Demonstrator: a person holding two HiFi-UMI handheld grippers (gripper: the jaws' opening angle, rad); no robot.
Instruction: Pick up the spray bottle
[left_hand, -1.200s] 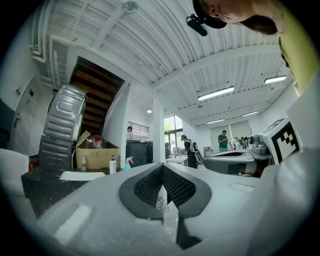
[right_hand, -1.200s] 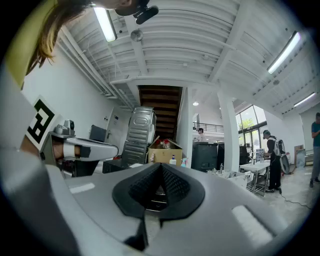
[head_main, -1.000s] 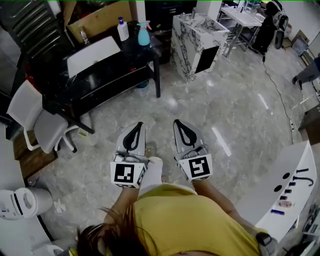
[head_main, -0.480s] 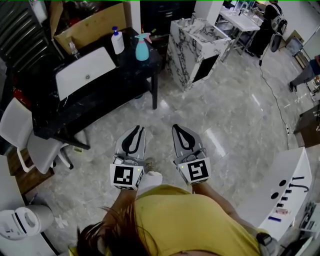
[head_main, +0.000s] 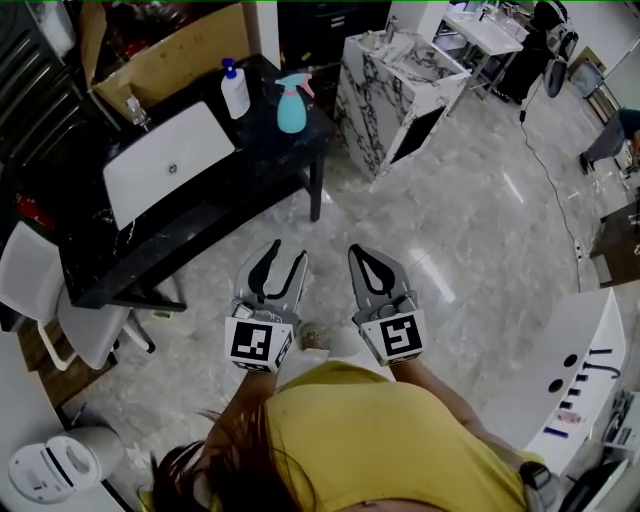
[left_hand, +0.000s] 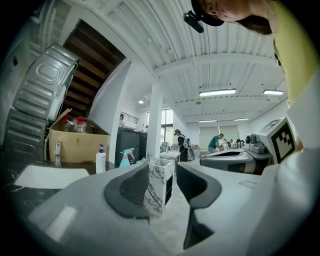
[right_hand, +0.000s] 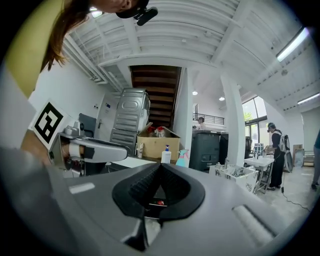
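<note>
Carries both tools low and level, side by side at about 6 o'clock in the head view, pointed toward 12 o'clock; judged as a walking-up posture, with the reach itself not yet begun. Is opening the left gripper (head_main: 287, 252): jaws apart, nothing between them except far-off floor and furniture, probably readied early for closing around the bottle. Holds the right gripper (head_main: 358, 250) with jaws together, tip on tip, gripping nothing; seems only a spare for this task. Finds the spray bottle (head_main: 291, 103), teal with a pink trigger, upright near the front corner of the black table (head_main: 250, 165), at about 12 o'clock from the grippers, well apart from them and untouched. Shows a white pump bottle (head_main: 235, 92) near it toward 9 o'clock, apart and not touching. Stands close to the table edge, so probably reachable from the front without crossing the white sink basin (head_main: 195, 140). As for containers: cannot tell the liquid level in either bottle; sees only a drain hole in the basin; makes out red-topped items in the open cardboard box (head_main: 165, 60) at 11 o'clock, too small to name; cannot read the contents of the open-topped marble-patterned cabinet (head_main: 375, 100) at 1 o'clock.
</note>
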